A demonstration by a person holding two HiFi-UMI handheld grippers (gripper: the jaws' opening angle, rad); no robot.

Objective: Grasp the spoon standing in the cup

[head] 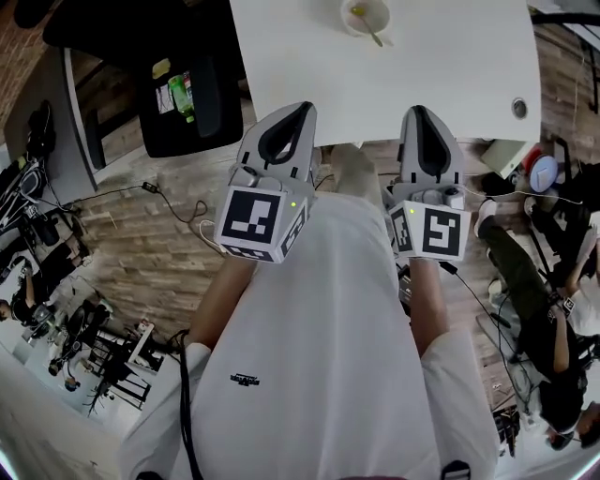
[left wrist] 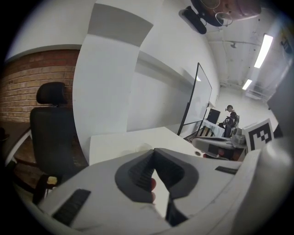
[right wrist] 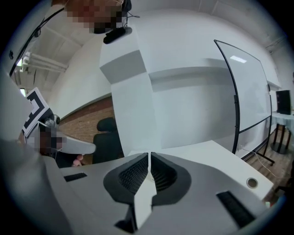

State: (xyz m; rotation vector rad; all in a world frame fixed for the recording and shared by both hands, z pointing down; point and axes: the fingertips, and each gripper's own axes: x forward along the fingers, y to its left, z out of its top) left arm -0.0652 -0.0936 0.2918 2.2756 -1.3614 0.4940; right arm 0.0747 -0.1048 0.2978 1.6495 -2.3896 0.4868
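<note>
A: Though standing in the small round white cup [head: 364,15], leans over the rim toward the near right: slim yellow-green spoon [head: 373,33], correct?

B: Correct. Parked far back on the flat white table [head: 450,56], close to the far edge, well apart from both tools.

A: And the left grey two-jaw gripper [head: 302,111]?

B: Held low at the near table edge, close to the body, pointing forward. Pinched together at the tips, nothing between them, going by its own view.

A: And the right grey gripper [head: 419,114]?

B: Same story. Beside the left, level with it, closed to a hairline slit on nothing. Probably tucked in as a resting pose, not yet committed to a reach.

A: Which to send?

B: Either, judging by position, with the cup about midway ahead. Likely the right, though, favoured by the handle's lean. Needs opening first, then a long reach forward over the tabletop.

A: Anything nearby?

B: Black office chair [head: 187,112] off to the left, round cable hole [head: 519,108] off to the right, both well apart from the cup.

A: Risk?

B: Tipping the light cup while closing on the tilted handle.
</note>
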